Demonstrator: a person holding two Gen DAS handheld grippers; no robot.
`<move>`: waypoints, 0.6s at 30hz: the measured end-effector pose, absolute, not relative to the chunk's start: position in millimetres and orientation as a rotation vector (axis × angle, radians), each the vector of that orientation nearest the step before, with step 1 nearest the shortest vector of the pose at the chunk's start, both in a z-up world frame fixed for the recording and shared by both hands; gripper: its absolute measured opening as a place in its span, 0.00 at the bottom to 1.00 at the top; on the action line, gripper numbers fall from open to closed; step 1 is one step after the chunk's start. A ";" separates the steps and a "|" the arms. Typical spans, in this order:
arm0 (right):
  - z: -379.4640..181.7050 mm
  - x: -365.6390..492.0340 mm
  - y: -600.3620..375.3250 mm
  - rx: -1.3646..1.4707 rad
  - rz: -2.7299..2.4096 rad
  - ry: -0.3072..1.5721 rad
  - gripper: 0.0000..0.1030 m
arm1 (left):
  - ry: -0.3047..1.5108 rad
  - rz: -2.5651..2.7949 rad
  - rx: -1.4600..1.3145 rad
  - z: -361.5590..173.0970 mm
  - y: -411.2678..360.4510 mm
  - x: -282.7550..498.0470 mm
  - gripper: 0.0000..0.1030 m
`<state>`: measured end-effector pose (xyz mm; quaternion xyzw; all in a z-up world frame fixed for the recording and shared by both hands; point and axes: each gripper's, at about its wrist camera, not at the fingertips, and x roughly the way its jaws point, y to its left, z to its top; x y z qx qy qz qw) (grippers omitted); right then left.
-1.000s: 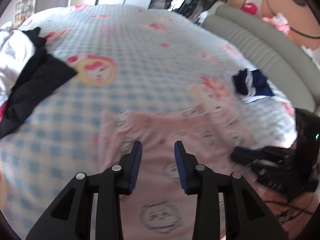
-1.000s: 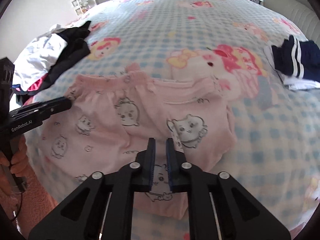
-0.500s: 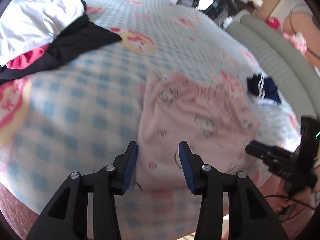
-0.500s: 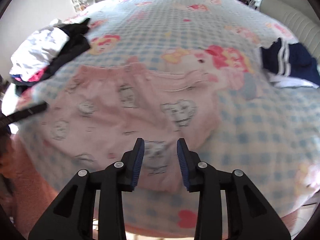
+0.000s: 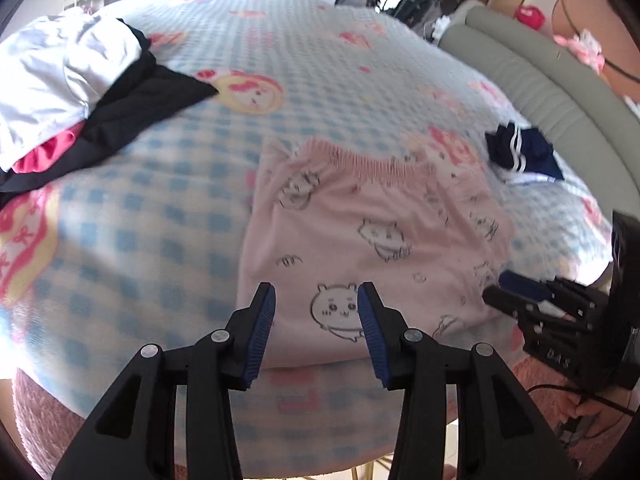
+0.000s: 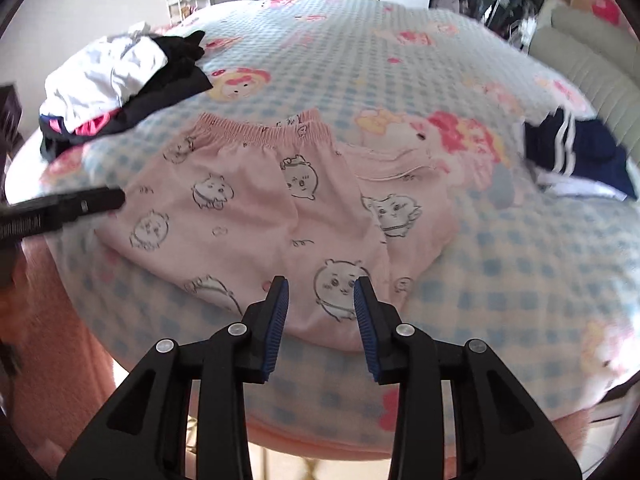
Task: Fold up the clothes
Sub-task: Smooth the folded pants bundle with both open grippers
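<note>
Pink cartoon-print pyjama shorts (image 6: 256, 216) lie folded near the bed's (image 6: 400, 52) edge
Left gripper (image 5: 316, 312) and right gripper (image 6: 320, 302) both gape wide, empty, above the near hem

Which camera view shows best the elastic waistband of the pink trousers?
The right wrist view: the gathered waistband of the pink trousers runs across the frame almost whole and fairly sharp. In the left wrist view the same waistband is also visible, but smaller, more blurred and seen at a slant.
</note>
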<state>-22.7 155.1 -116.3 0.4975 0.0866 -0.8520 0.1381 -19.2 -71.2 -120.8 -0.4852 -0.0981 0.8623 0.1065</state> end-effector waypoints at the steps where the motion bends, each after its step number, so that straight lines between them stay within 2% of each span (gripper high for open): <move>1: -115.4 -24.3 155.9 1.436 -2.461 0.226 0.33 | -0.275 2.528 -1.479 -128.0 -72.6 -19.4 0.43; 9: -119.8 -21.4 184.1 1.494 -2.467 0.098 0.33 | -0.443 2.560 -1.514 -126.0 -124.0 9.3 0.44; 14: -114.0 -23.1 186.7 1.483 -2.453 0.003 0.33 | -0.412 2.546 -1.454 -113.6 -106.6 -2.5 0.44; 18: -108.1 -22.3 179.4 1.475 -2.449 0.019 0.33 | -0.350 2.529 -1.438 -103.8 -85.8 -12.6 0.44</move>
